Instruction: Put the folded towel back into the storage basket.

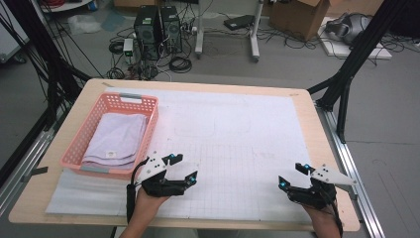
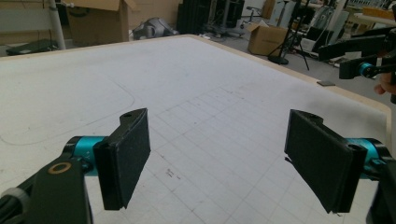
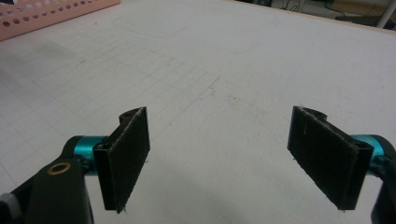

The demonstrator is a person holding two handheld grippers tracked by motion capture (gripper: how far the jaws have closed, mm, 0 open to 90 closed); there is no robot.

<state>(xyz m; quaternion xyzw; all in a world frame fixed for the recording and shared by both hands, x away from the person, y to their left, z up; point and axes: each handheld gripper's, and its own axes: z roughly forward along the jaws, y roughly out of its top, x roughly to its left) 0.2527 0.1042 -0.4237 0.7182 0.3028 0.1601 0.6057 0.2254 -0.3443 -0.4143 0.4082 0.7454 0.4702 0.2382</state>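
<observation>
A pink plastic basket (image 1: 151,130) stands at the left of the table and holds a folded lavender towel (image 1: 118,138). My left gripper (image 1: 183,167) hovers open just right of the basket's near corner, nothing between its jaws (image 2: 218,158). My right gripper (image 1: 292,176) is open too, near the table's front right, with only the white gridded mat under its jaws (image 3: 219,156). In the left gripper view the right gripper (image 2: 369,70) shows far off at the upper right. The basket's rim (image 3: 51,14) crosses the top left of the right gripper view.
A white gridded mat (image 1: 233,144) covers most of the wooden table (image 1: 317,124). Beyond the far edge the floor carries computer towers (image 1: 157,30), cables and cardboard boxes (image 1: 297,15). Black frame legs (image 1: 346,69) stand at the right.
</observation>
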